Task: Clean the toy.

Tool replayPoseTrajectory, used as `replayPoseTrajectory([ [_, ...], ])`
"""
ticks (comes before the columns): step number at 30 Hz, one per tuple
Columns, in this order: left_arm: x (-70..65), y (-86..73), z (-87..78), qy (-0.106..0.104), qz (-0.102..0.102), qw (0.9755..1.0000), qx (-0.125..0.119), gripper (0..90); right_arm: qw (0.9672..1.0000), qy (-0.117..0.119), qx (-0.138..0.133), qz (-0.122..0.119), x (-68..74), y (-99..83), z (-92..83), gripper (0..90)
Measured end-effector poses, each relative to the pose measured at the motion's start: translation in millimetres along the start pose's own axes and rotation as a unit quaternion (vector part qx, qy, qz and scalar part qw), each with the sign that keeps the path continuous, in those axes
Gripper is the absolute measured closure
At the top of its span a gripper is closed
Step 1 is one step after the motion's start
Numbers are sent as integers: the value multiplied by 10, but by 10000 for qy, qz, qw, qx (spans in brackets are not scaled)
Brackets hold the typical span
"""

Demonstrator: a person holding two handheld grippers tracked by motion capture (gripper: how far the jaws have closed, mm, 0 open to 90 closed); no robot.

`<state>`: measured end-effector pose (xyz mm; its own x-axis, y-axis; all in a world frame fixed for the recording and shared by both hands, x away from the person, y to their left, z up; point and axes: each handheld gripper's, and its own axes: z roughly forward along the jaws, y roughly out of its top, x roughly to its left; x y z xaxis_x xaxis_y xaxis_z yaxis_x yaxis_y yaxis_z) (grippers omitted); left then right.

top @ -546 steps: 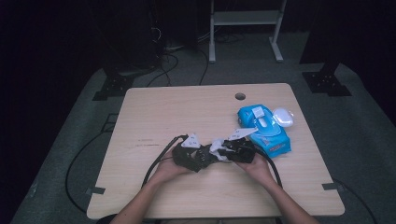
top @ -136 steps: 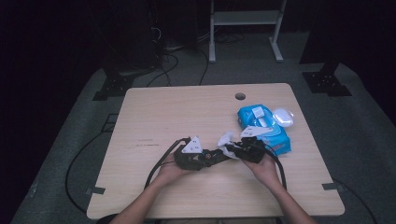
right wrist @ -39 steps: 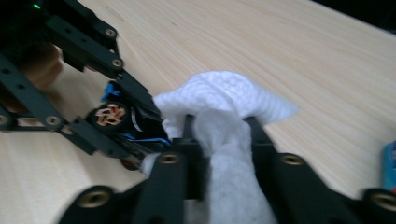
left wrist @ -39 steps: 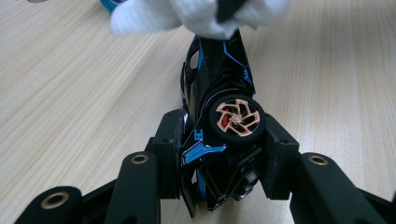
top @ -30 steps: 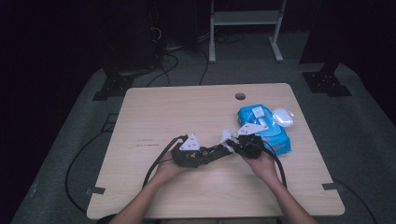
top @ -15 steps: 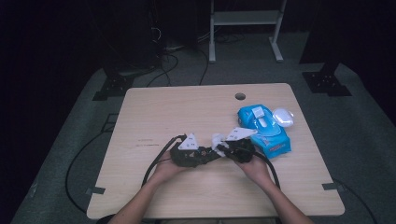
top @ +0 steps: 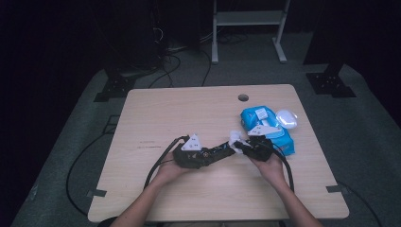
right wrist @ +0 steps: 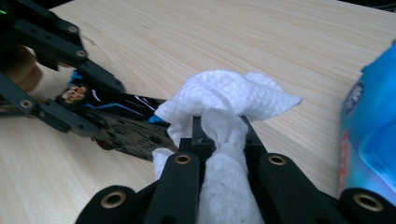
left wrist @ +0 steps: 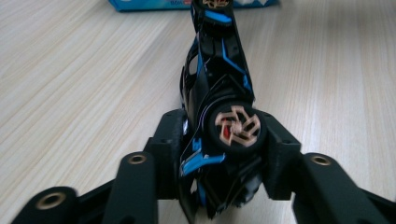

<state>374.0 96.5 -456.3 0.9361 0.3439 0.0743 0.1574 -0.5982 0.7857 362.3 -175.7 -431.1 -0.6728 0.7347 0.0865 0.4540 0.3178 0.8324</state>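
A black and blue toy car (top: 218, 152) with orange wheels lies long and narrow between the jaws of my left gripper (top: 212, 154). In the left gripper view the pads (left wrist: 170, 140) touch the sides of the car (left wrist: 215, 70) at a rear wheel; these jaws have just been opening a little, with the car still between them. My right gripper (top: 239, 145) is shut on a bunched white wipe (top: 234, 137). In the right gripper view the wipe (right wrist: 229, 93) rests against the front end of the car (right wrist: 116, 112).
A blue wipe pack (top: 265, 125) lies on the wooden table (top: 189, 109) just right of my right hand, with a white oval lid (top: 287, 118) beside it. A cable hole (top: 243, 97) is near the far edge. Cables trail from both grippers toward me.
The right gripper with the wipe slid left along the car, then back to the right. The left hand has kept still with the car.
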Motion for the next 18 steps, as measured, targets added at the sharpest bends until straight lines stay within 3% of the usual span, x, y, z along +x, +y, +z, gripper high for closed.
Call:
replayPoseTrajectory([
  [4,-50,46,4,172,129,9997,90,514,9995,302,-9,84,35,2,32,816],
  [6,-38,49,-20,196,143,9997,80,578,9995,319,-3,55,47,8,35,817],
  [12,1,66,-72,86,125,9996,257,592,9990,270,-13,356,-84,-19,42,817],
  [15,28,137,-89,118,46,9996,270,495,9993,212,33,311,-106,-33,28,816],
  [18,33,256,-59,119,73,9992,364,466,9990,216,10,386,-146,-37,-8,817],
])
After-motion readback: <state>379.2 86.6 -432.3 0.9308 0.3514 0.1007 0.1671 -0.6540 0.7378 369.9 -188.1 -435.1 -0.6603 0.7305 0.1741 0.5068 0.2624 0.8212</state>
